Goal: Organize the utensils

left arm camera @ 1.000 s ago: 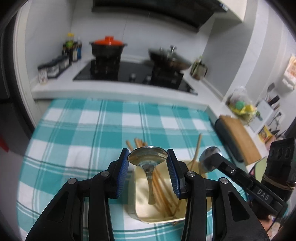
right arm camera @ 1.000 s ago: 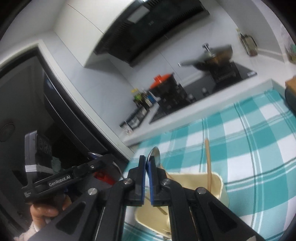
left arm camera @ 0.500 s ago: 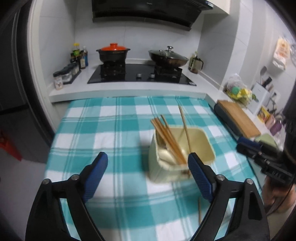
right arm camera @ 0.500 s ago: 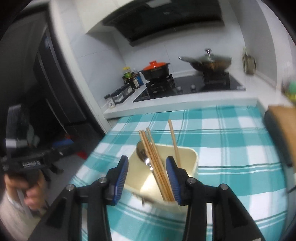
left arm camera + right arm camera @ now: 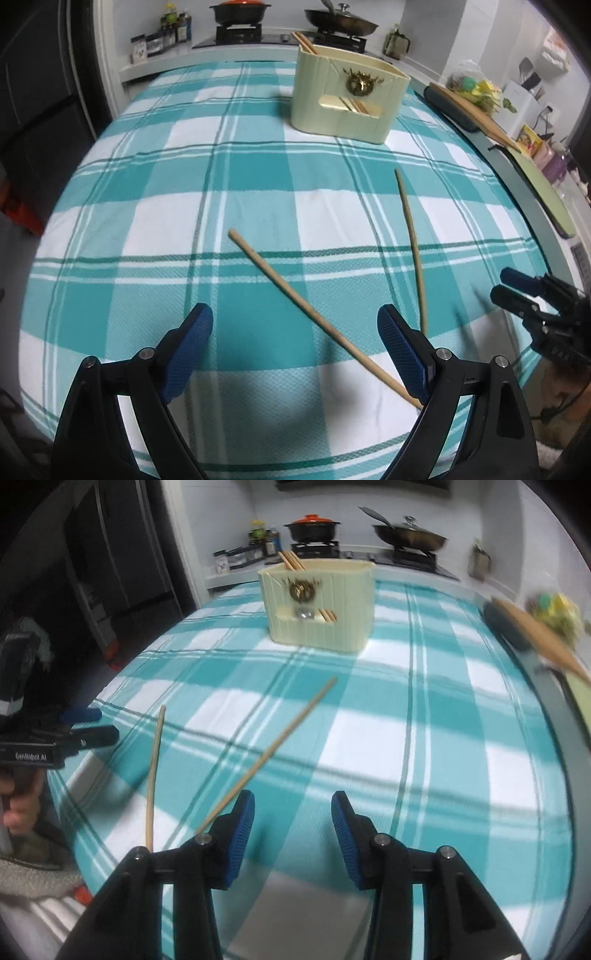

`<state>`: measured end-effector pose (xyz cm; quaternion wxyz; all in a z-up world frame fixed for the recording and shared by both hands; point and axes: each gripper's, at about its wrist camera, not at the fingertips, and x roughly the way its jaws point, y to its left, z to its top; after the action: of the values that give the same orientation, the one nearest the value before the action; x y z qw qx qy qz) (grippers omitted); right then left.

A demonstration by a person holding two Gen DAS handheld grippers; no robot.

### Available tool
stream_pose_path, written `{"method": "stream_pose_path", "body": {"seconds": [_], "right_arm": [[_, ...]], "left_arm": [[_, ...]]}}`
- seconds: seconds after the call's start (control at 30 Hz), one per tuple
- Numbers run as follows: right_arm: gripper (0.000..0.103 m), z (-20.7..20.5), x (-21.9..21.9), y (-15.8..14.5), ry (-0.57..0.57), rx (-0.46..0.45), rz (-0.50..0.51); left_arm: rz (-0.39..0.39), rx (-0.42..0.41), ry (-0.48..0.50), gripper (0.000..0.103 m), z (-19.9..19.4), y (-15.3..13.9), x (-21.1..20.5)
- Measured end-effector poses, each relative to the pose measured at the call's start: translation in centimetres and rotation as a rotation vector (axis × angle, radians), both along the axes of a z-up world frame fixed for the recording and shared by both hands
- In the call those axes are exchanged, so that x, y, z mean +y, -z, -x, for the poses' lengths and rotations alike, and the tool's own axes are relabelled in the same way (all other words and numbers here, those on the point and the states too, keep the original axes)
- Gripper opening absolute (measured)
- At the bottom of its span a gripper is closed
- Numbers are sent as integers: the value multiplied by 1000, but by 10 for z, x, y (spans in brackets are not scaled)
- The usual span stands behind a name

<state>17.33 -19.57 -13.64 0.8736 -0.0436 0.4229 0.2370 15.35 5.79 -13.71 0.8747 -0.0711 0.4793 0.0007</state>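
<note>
A cream utensil holder (image 5: 347, 98) stands at the far side of the teal checked cloth (image 5: 155, 206), with chopsticks and a spoon inside; it also shows in the right wrist view (image 5: 319, 605). Two loose wooden chopsticks lie on the cloth: one diagonal (image 5: 317, 314), one (image 5: 412, 243) further right. In the right wrist view they lie left of my gripper, one (image 5: 269, 753) and the other (image 5: 154, 771). My left gripper (image 5: 295, 354) is open and empty, low over the diagonal chopstick. My right gripper (image 5: 291, 830) is open and empty; it also shows at the left view's right edge (image 5: 532, 299).
A stove with an orange-lidded pot (image 5: 312, 526) and a wok (image 5: 410, 535) is behind the table. Spice jars (image 5: 162, 33) stand at the back left. A cutting board (image 5: 469, 110) and a green mat (image 5: 543, 188) lie along the right side.
Both grippers released their spoons into the holder, opened, and pulled back and down toward the near side of the table. The holder now stands far away.
</note>
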Motion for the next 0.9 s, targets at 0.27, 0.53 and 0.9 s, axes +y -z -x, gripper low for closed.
{"method": "stream_pose_path", "body": {"seconds": [0.27,0.53,0.9], "right_arm": [[44,31,-5,15,79,-27,-1],[44,27,-7,18,108,-21,-44],[44,31,-21,16,156,-28,-73]], "left_arm": [[-2,40,-4,91,0,14,-27],[-85,40,-11,91,-30,24,-56],[-240,12,72,96,-21,48,-75]]}}
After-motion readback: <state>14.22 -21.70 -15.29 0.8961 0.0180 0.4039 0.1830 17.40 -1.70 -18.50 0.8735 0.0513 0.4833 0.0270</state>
